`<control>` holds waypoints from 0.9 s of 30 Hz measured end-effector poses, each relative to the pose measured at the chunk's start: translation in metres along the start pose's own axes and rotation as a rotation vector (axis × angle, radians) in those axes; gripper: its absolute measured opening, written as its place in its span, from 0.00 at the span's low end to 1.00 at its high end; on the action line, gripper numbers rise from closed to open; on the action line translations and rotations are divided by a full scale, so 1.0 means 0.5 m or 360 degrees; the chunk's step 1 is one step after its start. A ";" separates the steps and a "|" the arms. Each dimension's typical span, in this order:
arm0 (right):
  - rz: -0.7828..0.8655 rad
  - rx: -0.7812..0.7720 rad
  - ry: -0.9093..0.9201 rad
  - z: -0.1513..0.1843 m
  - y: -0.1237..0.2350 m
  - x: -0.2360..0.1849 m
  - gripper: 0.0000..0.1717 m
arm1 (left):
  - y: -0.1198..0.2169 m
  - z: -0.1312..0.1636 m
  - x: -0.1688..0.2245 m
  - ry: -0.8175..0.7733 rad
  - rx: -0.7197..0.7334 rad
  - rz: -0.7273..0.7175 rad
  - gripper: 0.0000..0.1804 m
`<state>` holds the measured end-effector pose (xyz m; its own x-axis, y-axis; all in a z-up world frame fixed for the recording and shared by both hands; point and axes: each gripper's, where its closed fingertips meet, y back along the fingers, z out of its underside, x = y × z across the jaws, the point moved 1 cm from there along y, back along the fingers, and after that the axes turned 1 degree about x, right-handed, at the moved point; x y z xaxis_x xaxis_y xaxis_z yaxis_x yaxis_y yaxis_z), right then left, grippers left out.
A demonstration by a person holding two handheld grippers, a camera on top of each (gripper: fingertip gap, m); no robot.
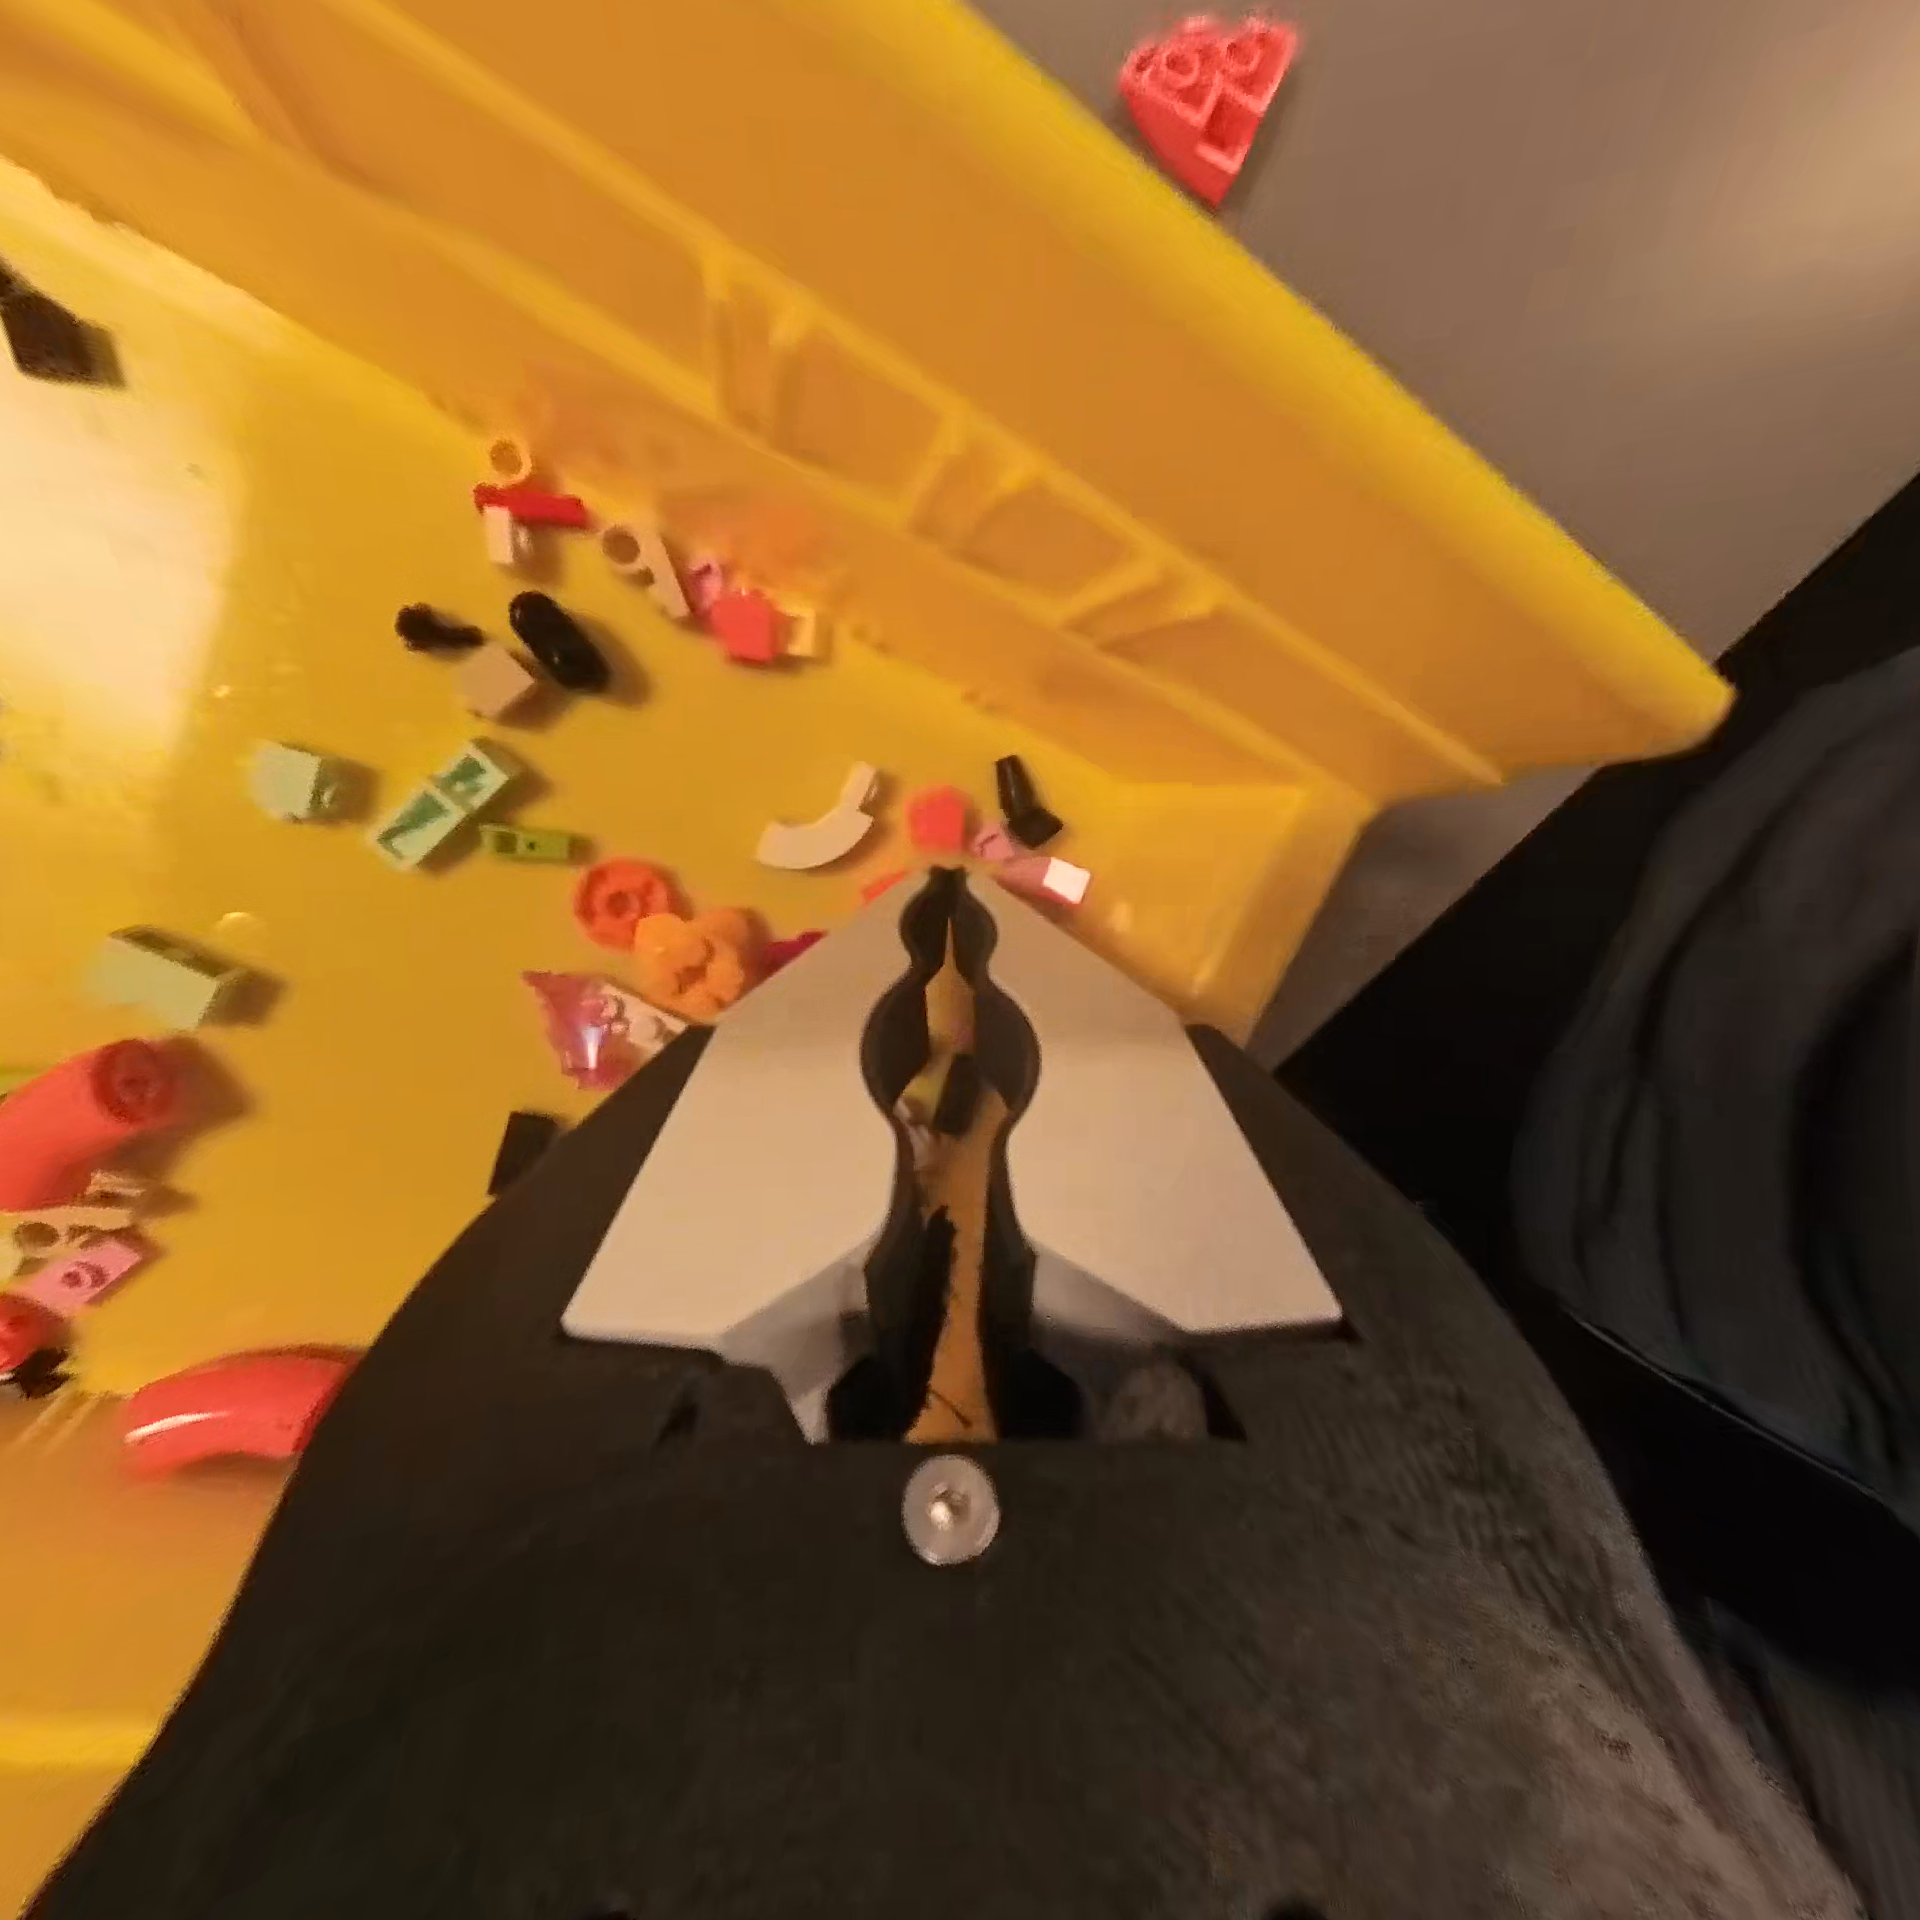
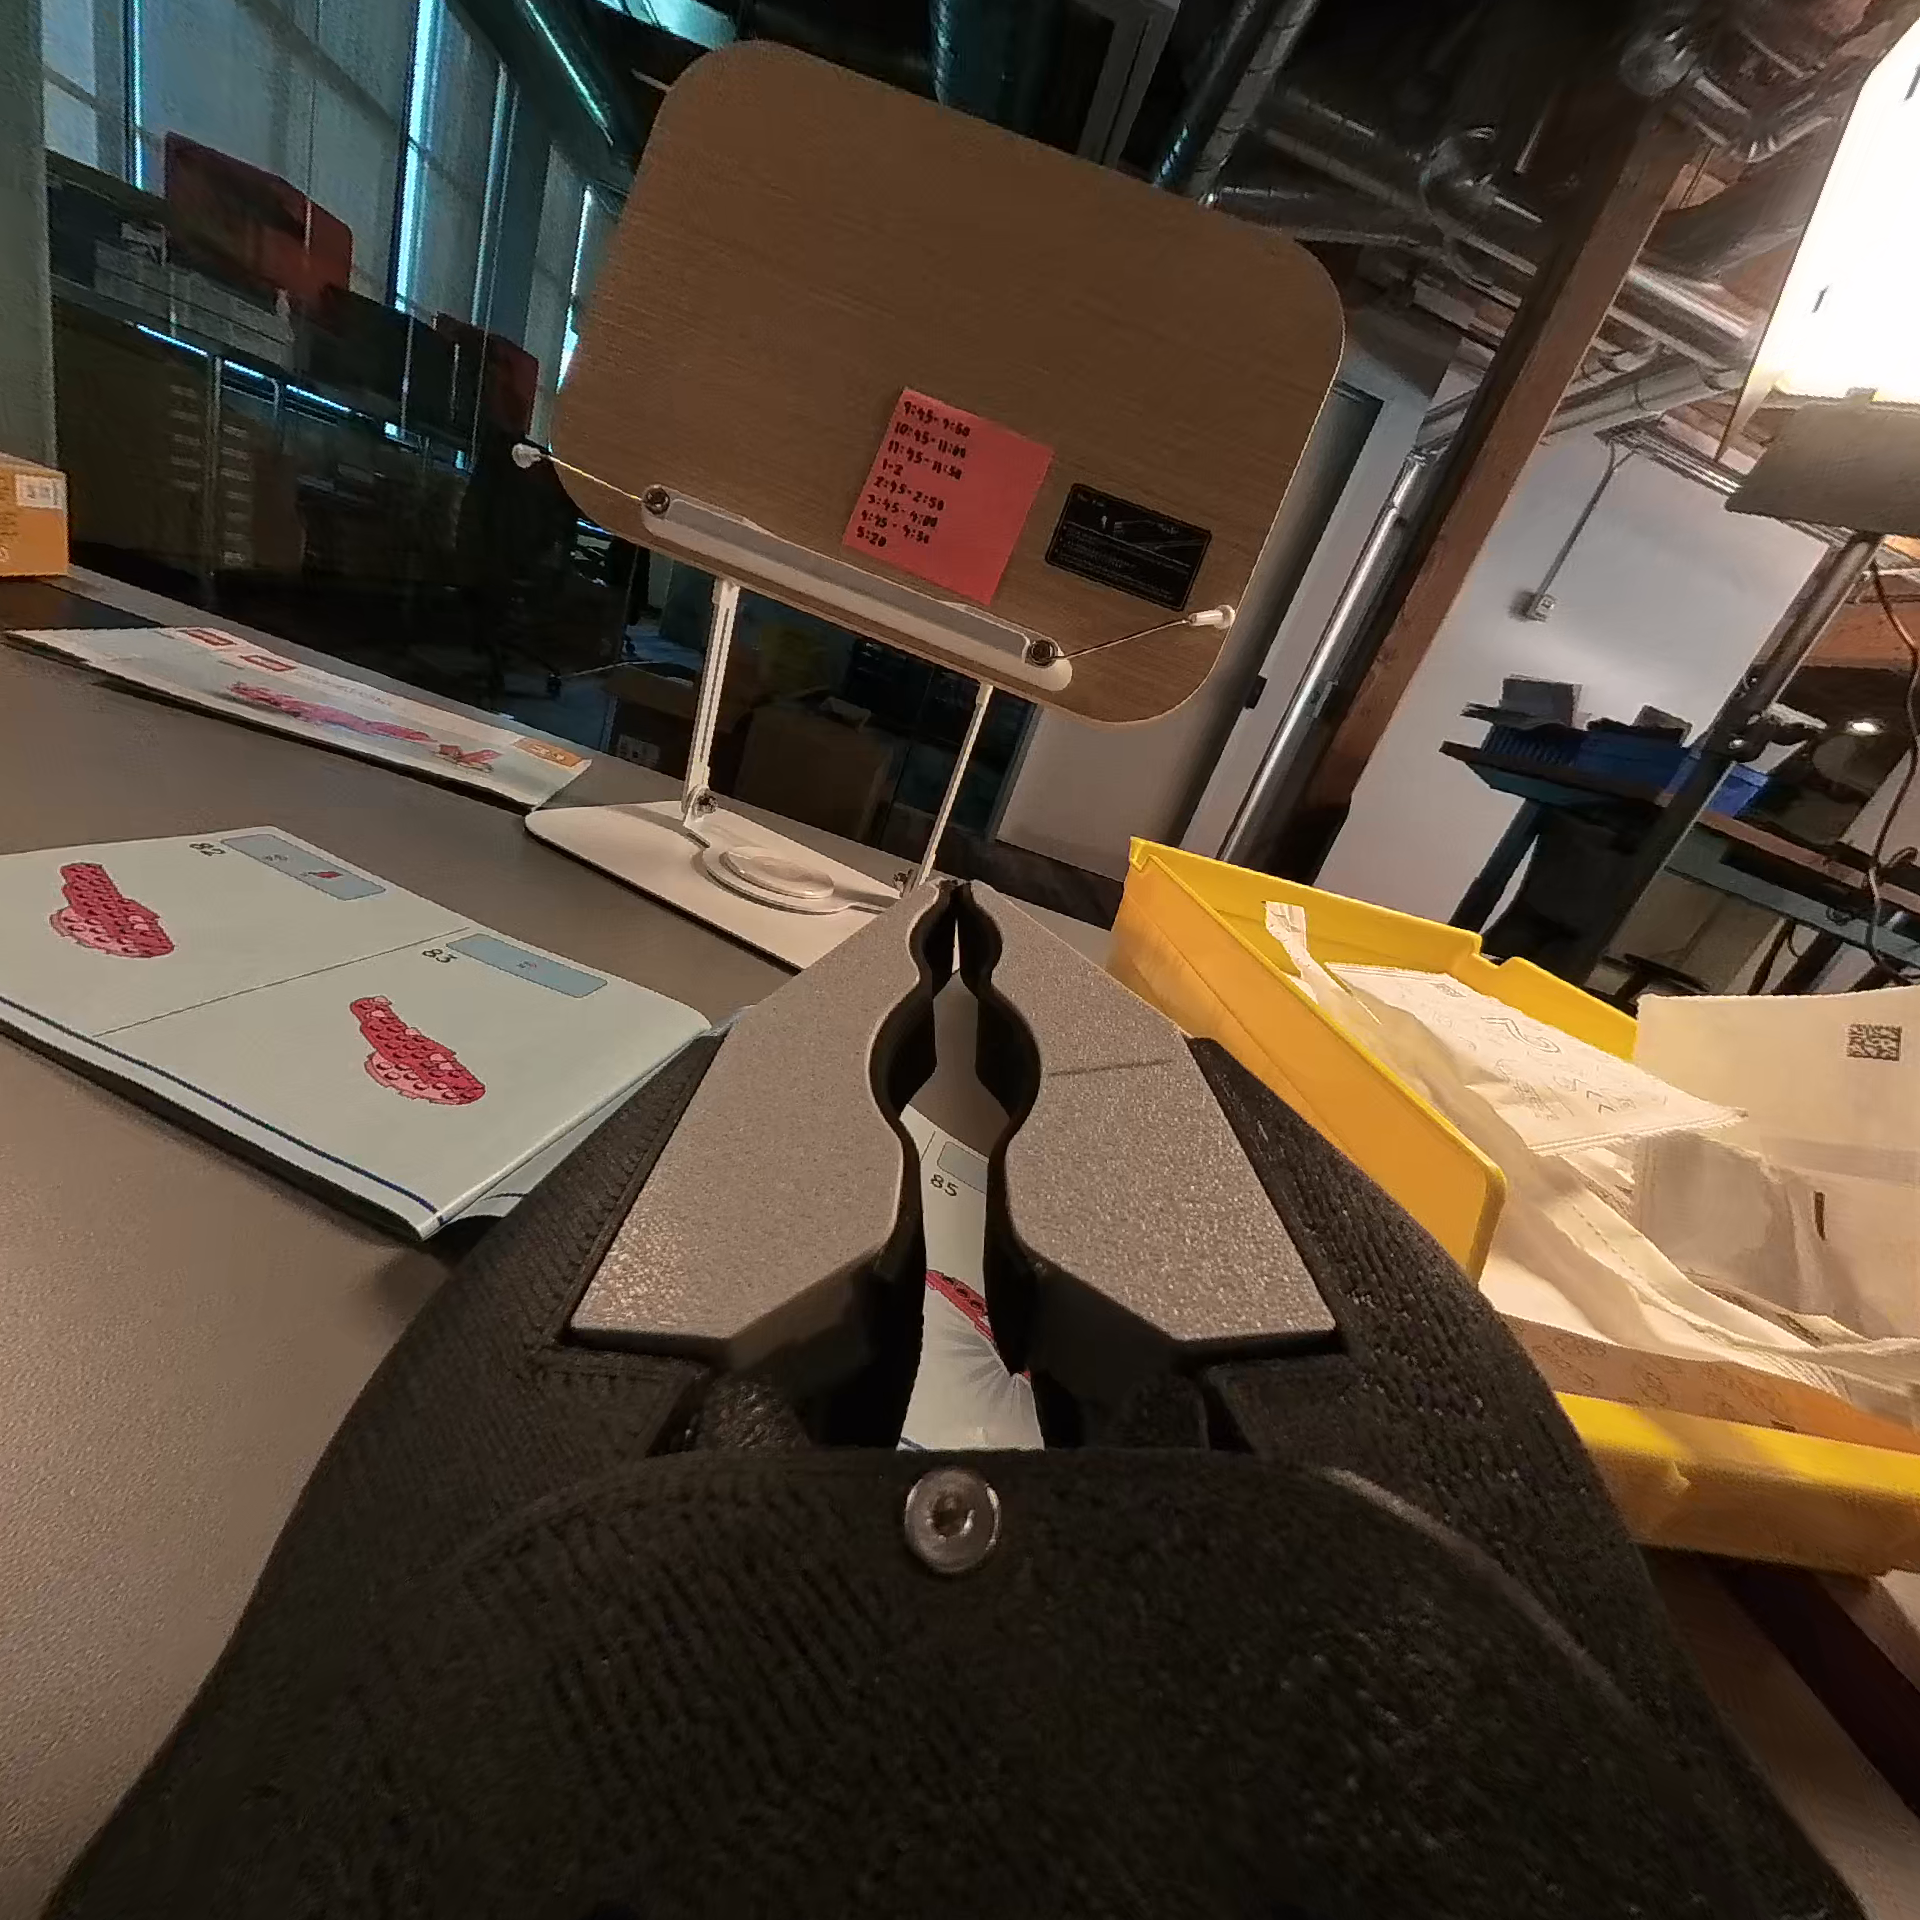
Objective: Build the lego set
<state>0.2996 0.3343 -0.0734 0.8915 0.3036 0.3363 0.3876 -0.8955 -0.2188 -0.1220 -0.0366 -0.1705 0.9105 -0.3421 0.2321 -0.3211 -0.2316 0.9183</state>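
My left gripper (image 1: pixel 945 881) is shut and points down into a yellow tray (image 1: pixel 1143 343) strewn with small toy bricks. The view is blurred, and I make out nothing between the pads. Nearest its tips lie a coral round piece (image 1: pixel 935 816), a pink piece (image 1: pixel 1049 883), a small black piece (image 1: pixel 1023 800) and a white curved piece (image 1: pixel 821 826). My right gripper (image 2: pixel 954 889) is shut with nothing between the pads. It hovers over a grey table (image 2: pixel 156 1351), above an open instruction booklet (image 2: pixel 312 997).
A red brick assembly (image 1: pixel 1205 99) lies on the table outside the tray. In the right wrist view a wooden book stand (image 2: pixel 935 384) with a pink note (image 2: pixel 945 499) stands ahead. A second yellow tray (image 2: pixel 1299 1049) holding paper bags (image 2: pixel 1558 1091) is at the right, another booklet (image 2: pixel 312 696) farther left.
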 end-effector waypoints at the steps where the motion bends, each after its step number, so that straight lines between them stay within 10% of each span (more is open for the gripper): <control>1: 0.0000 0.0001 0.0000 0.000 0.000 0.000 0.00 | -0.003 0.001 0.000 0.0015 -0.0019 0.0019 0.00; 5: -0.0001 0.0003 -0.0003 0.000 0.000 0.000 0.00 | 0.006 -0.008 -0.069 0.0033 -0.0022 -0.0330 0.00; 11: -0.0011 0.0002 0.0003 0.000 0.000 -0.002 0.00 | 0.010 -0.018 -0.003 -0.0228 0.0023 -0.0081 0.00; 27: -0.0017 0.0003 0.0001 0.000 -0.001 -0.003 0.00 | -0.007 -0.030 -0.040 -0.0749 -0.0152 -0.0468 0.29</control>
<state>0.2980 0.3341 -0.0738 0.8872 0.3126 0.3393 0.3972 -0.8917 -0.2170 -0.1352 -0.0152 -0.1733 0.7370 -0.6498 -0.1860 -0.0262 -0.3025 0.9528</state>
